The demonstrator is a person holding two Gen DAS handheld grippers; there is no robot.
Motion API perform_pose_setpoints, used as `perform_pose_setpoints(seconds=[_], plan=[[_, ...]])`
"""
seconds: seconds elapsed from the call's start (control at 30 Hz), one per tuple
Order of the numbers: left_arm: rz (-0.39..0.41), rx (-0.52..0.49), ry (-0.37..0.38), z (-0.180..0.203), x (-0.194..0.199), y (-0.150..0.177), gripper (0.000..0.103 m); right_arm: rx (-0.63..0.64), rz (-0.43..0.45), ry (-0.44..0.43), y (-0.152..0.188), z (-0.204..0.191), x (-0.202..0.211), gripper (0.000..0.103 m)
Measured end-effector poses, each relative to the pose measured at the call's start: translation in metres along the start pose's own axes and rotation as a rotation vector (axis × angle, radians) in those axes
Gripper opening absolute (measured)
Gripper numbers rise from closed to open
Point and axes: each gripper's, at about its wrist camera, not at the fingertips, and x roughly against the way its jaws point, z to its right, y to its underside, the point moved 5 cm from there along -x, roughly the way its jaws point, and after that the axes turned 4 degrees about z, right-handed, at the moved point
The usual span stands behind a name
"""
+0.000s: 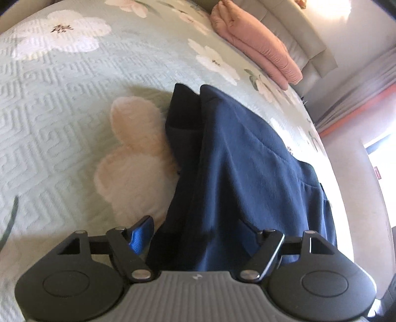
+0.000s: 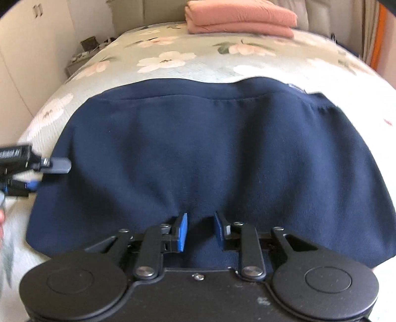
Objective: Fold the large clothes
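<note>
A navy garment (image 2: 198, 153), already folded into a broad block, lies on a bed covered by a pale green floral quilt (image 1: 61, 104). In the right wrist view its far edge runs straight across with a stitched seam just below it, and its near edge passes under the right hand-held gripper (image 2: 200, 231), whose blue-padded jaws stand a little apart over the cloth; no fold is visibly pinched between them. The left hand-held gripper (image 1: 195, 235) sits at the garment's left edge with its jaws spread wide: one blue pad (image 1: 139, 235) hangs over bare quilt, and the other finger lies against the navy cloth, so the edge falls between them without being clamped. In the left wrist view that edge shows stacked layers ending in two dark corners. Open quilt stretches to the left of the garment and beyond it. A folded pink garment (image 2: 241, 21) rests well apart near the head of the bed.
</note>
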Motion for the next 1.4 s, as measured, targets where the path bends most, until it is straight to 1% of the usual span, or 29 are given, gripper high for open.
perform_pose_setpoints(seconds=[0.07,0.1,0.13,0.17,0.2,0.23,0.27,0.37,0.4,0.43,0.53,0.6,0.67,0.7,0.73,0.77,0.8,0.87,0.9,0.93,0.97,1.03,1.07,1.17,1.2,1.27,1.3,1.33,1.4], plan=[[0.015,0.008,0.004,0.001,-0.007,-0.004,0.076,0.017,0.012,0.003,0.003,0.0,0.0,0.031],[0.02,0.008,0.007,0.003,-0.009,-0.005,0.073,0.01,0.015,-0.001,0.007,0.0,0.003,0.031],[0.024,0.001,0.003,0.005,-0.012,-0.007,0.055,-0.002,0.016,-0.009,0.007,0.002,0.003,0.031],[0.024,-0.002,-0.006,0.006,-0.015,-0.009,0.034,-0.019,0.017,-0.019,0.008,0.004,0.004,0.031],[0.009,0.02,0.002,0.005,-0.018,-0.009,0.02,-0.035,0.019,-0.03,0.007,0.009,0.0,0.031],[0.023,0.053,0.012,0.003,-0.016,-0.01,0.018,-0.054,0.02,-0.042,0.006,0.013,0.001,0.031],[0.039,0.07,0.018,0.001,-0.012,-0.01,0.018,-0.072,0.022,-0.053,0.003,0.013,0.0,0.031],[0.07,0.092,-0.008,-0.01,0.001,-0.004,0.018,-0.118,0.053,-0.088,-0.001,0.018,0.012,0.031],[0.068,0.094,0.0,-0.011,0.004,-0.001,0.024,-0.12,0.06,-0.085,-0.001,0.02,0.017,0.031],[0.052,0.1,0.005,-0.013,0.006,0.002,0.033,-0.118,0.063,-0.07,-0.001,0.021,0.021,0.031],[-0.005,0.092,0.086,-0.013,0.008,0.012,0.046,-0.105,0.094,-0.046,-0.004,0.02,0.034,0.031],[-0.027,0.069,0.11,-0.012,0.008,0.013,0.05,-0.071,0.108,-0.029,-0.008,0.015,0.038,0.031],[-0.039,0.065,0.127,-0.012,0.003,0.013,0.057,-0.031,0.103,-0.001,-0.008,0.01,0.035,0.029],[-0.042,0.066,0.145,-0.011,0.0,0.012,0.068,-0.013,0.096,0.026,-0.006,0.008,0.03,0.027],[-0.043,0.062,0.171,-0.007,-0.005,0.011,0.081,-0.004,0.081,0.053,-0.002,0.008,0.024,0.022],[-0.041,0.047,0.193,-0.002,-0.009,0.011,0.086,-0.003,0.059,0.059,0.004,0.008,0.017,0.019],[-0.032,0.025,0.191,0.004,-0.012,0.011,0.09,-0.003,0.036,0.052,0.012,0.009,0.009,0.018],[-0.017,-0.024,0.157,0.012,-0.015,0.014,0.086,0.023,0.037,0.053,0.017,0.006,0.008,0.018],[-0.011,-0.046,0.125,0.014,-0.013,0.015,0.067,0.045,0.036,0.051,0.015,0.004,0.012,0.017],[-0.01,-0.053,0.079,0.01,-0.01,0.016,0.038,0.061,0.05,0.041,0.012,0.002,0.018,0.014],[-0.015,-0.024,0.06,0.003,-0.005,0.017,0.032,0.071,0.066,0.027,0.01,0.001,0.024,0.014],[-0.029,0.11,0.103,-0.015,0.006,0.023,0.032,0.076,0.072,0.018,0.009,0.001,0.028,0.014],[-0.033,0.135,0.102,-0.02,0.012,0.028,0.03,0.076,0.068,0.014,0.01,0.002,0.027,0.014],[-0.025,0.097,0.077,-0.015,0.015,0.042,0.029,0.035,0.042,0.002,0.017,0.009,0.018,0.014],[-0.008,0.123,0.079,-0.015,0.011,0.045,0.029,0.004,0.046,-0.012,0.017,0.011,0.017,0.014],[0.025,0.28,0.132,-0.026,0.001,0.046,0.029,-0.047,0.061,-0.044,0.018,0.017,0.016,0.014],[0.038,0.325,0.153,-0.029,-0.003,0.045,0.029,-0.065,0.069,-0.058,0.018,0.019,0.017,0.014],[0.048,0.339,0.158,-0.028,-0.008,0.044,0.028,-0.08,0.076,-0.071,0.019,0.021,0.017,0.014],[0.059,0.3,0.144,-0.017,-0.015,0.042,0.028,-0.111,0.083,-0.102,0.02,0.026,0.017,0.014]])
